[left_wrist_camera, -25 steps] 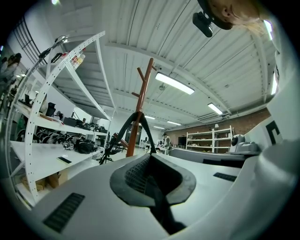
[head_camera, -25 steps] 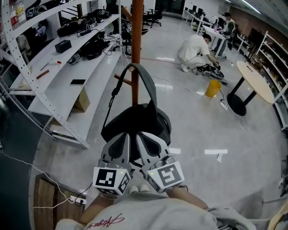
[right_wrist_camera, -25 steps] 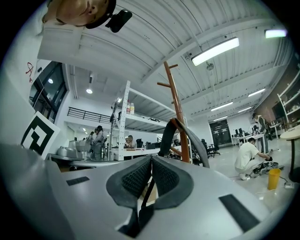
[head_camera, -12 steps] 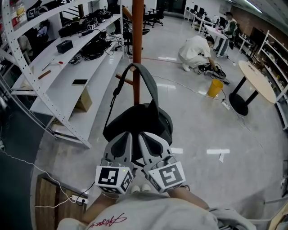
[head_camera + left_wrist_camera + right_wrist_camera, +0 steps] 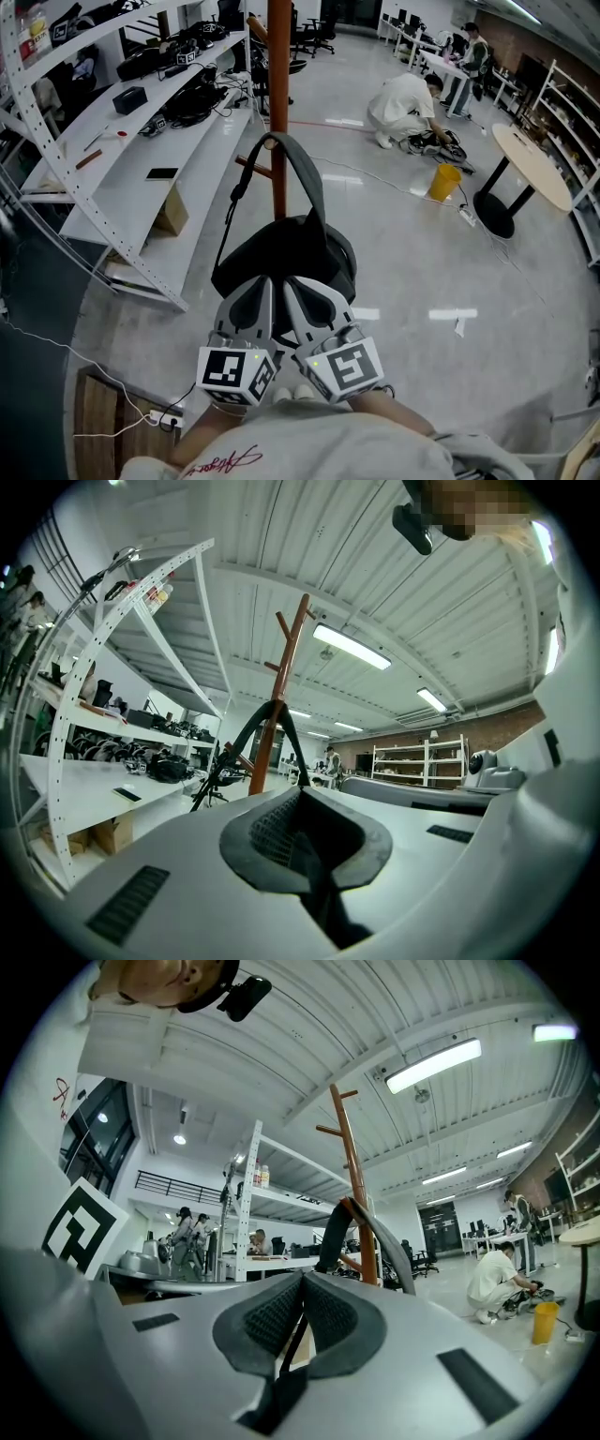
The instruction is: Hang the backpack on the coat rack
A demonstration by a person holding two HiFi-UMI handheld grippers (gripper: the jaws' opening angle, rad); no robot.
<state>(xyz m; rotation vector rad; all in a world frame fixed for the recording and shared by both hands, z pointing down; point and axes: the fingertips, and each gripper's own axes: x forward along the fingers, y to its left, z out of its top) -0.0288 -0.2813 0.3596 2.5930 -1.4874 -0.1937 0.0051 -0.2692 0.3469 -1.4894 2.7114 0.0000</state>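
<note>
Basically done: the dark grey fabric backpack (image 5: 258,258) hangs by its strap on the brown wooden coat rack (image 5: 278,84). Left gripper (image 5: 262,286) and right gripper (image 5: 292,283) are both closed and empty, so they just need backing off.

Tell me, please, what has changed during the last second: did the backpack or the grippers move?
Nothing has visibly changed. The backpack still hangs by its strap on a peg of the coat rack. The left gripper and the right gripper stay shut, side by side, just in front of it.
</note>
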